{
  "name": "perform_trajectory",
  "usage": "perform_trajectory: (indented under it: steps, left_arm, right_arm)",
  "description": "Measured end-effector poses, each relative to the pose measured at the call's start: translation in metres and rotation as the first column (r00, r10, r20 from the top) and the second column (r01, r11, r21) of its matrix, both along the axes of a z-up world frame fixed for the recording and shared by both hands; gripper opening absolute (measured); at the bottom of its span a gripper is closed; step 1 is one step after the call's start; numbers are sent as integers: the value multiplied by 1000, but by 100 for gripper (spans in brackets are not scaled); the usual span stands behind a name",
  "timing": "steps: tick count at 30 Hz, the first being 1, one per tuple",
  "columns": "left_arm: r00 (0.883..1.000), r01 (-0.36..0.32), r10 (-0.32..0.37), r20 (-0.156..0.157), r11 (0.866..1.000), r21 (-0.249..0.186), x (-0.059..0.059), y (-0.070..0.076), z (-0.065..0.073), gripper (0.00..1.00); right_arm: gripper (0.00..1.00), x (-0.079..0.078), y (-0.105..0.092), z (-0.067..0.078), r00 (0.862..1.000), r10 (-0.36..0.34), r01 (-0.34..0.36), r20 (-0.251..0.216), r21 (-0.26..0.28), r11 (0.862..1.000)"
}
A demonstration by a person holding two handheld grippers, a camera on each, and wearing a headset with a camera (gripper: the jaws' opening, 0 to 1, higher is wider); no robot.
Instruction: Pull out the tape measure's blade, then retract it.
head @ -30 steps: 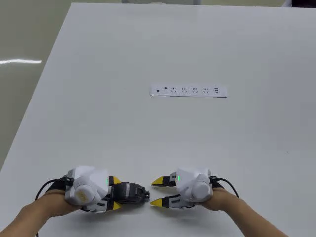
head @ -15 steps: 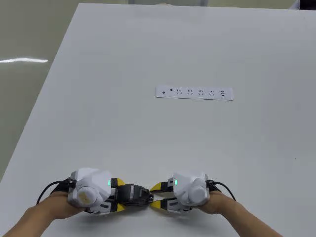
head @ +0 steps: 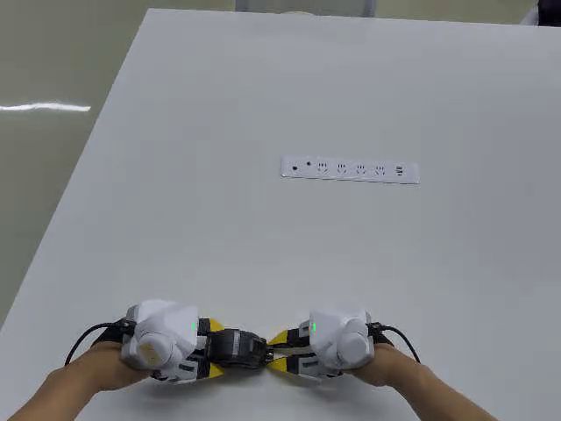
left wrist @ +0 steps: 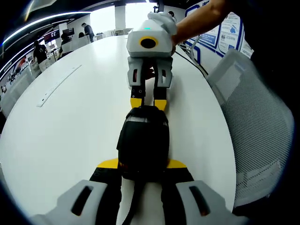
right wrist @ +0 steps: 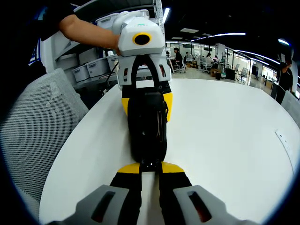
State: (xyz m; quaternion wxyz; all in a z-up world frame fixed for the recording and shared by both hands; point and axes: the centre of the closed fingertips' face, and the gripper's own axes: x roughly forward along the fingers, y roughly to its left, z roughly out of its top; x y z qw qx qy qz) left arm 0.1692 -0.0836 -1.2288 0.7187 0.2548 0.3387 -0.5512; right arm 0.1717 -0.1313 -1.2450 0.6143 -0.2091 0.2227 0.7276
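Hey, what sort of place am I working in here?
Probably an open-plan office or lab: a large white table with a power strip, a mesh chair beside it, and people at desks under strip lights in the background.

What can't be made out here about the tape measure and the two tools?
- Blade hook: in the right gripper view the right tool covers the mouth of the tape measure, so a grip is unconfirmed.
- Case sides: in the left gripper view the left tool covers them.
- Case markings: too small in the head view.
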Motion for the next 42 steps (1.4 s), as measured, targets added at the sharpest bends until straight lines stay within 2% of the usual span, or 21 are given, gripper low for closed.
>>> perform_trajectory:
  steps: [6, 23, 42]
  left_arm:
    - [1000, 10, -10, -2, 1000, 3, -1, 1, 0, 28]
    - [1000, 10, -10, -15, 1000, 1, -1, 3, 0, 28]
    - [1000, 14, -14, -17, 1000, 0, -1, 3, 0, 28]
  right_arm:
    - [11, -1, 0, 2, 1000, 2, -2, -8, -5, 1000]
    - [10, -2, -1, 10, 1000, 15, -15, 10, -17, 1000]
    - [10, -2, -6, 10, 1000, 16, -16, 5, -29, 999]
